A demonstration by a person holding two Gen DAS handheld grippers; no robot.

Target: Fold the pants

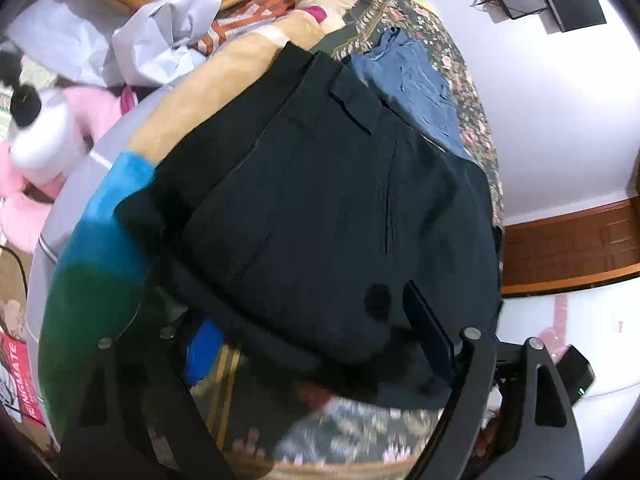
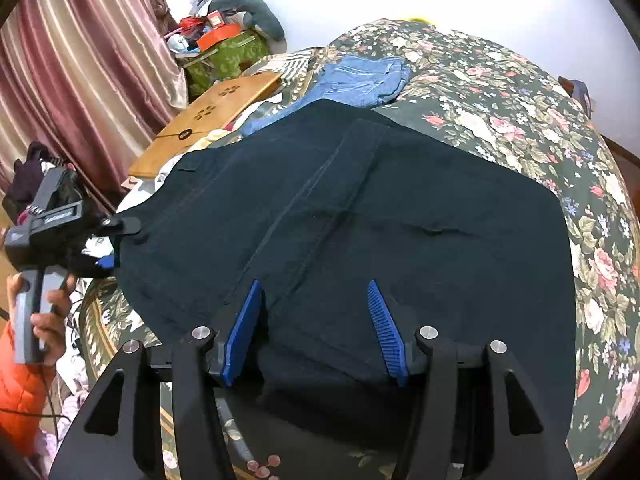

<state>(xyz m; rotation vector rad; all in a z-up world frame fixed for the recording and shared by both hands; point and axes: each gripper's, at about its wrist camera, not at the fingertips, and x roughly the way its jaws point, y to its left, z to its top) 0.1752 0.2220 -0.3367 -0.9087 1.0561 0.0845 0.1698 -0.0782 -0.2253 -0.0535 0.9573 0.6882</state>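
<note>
Right wrist: pants (image 2: 360,220) lie between parted jaws.

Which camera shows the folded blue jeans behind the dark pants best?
The right wrist view: the folded blue denim jeans lie unobstructed on the floral bedspread, seams visible. The left wrist view shows them skewed, partly hidden behind the dark navy pants.

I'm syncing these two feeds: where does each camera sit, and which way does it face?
Left wrist: on the left claw, facing across the black pants toward the wall; only its fingers show.
Right wrist: on the right claw, facing the pants' near edge; the left hand shows.
Shared: pants, jeans, floral bedspread.
</note>
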